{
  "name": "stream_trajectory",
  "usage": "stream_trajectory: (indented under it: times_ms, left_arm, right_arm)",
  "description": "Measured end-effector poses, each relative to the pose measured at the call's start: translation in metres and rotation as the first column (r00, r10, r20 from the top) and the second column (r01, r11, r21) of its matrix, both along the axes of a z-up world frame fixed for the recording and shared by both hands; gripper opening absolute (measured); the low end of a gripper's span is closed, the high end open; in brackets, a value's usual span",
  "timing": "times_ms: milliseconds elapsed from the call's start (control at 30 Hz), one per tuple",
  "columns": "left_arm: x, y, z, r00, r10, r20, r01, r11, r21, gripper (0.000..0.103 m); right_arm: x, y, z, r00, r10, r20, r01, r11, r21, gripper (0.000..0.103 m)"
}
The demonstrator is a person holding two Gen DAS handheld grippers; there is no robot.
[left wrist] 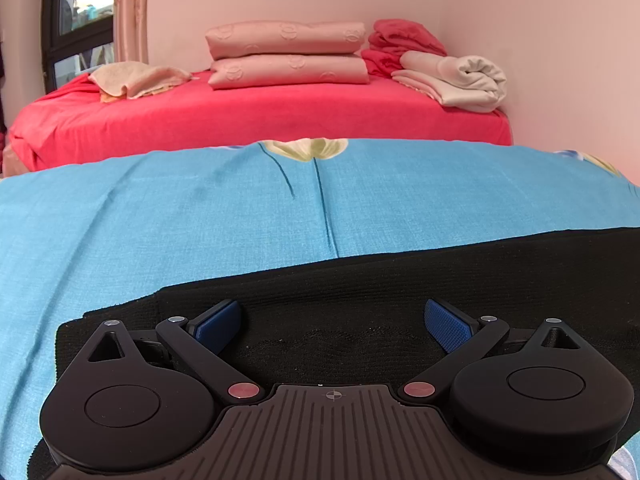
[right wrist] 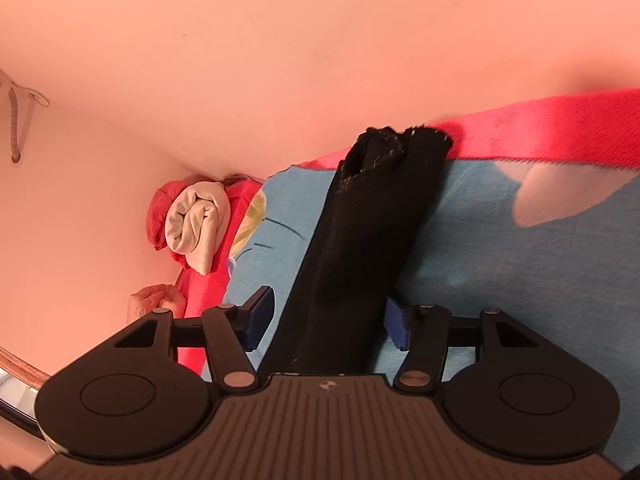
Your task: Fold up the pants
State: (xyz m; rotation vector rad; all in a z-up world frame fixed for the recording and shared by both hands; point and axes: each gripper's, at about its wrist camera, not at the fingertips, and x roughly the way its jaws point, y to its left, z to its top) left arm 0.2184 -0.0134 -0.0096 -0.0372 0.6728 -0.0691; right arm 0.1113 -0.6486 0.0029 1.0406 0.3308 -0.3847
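Observation:
Black knit pants point(left wrist: 400, 280) lie flat on a blue flowered sheet point(left wrist: 200, 208). In the left wrist view my left gripper point(left wrist: 334, 326) is open just above the pants, near their left edge, with both blue pads point(left wrist: 218, 326) over the black cloth. In the right wrist view the pants point(right wrist: 360, 248) stretch away as a long strip with a frayed end point(right wrist: 384, 140). My right gripper point(right wrist: 328, 320) is open and straddles the strip, one blue pad point(right wrist: 260, 316) on each side. The view is rolled sideways.
Beyond the blue sheet is a red bed point(left wrist: 260, 116) with stacked pink pillows point(left wrist: 288, 54), a peach towel point(left wrist: 136, 78), red cloths point(left wrist: 404, 38) and a rolled beige blanket point(left wrist: 460, 78). A pink wall is close on the right. A window point(left wrist: 76, 12) is far left.

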Motion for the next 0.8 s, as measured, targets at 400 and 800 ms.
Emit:
stream_trajectory:
  times_ms: [400,800]
  left_arm:
    - [0.000,0.000,0.000,1.000,0.000,0.001,0.000,1.000,0.001,0.103]
    - [-0.003,0.007,0.005,1.000,0.015,0.011,-0.015,0.999,-0.031,0.103]
  right_arm:
    - [0.035,0.029,0.011,0.988,0.084,-0.133,-0.115,0.963,-0.242,0.059]
    - [0.036,0.125,0.052,0.979,-0.053,-0.199,-0.108,0.690,-0.716,0.022]
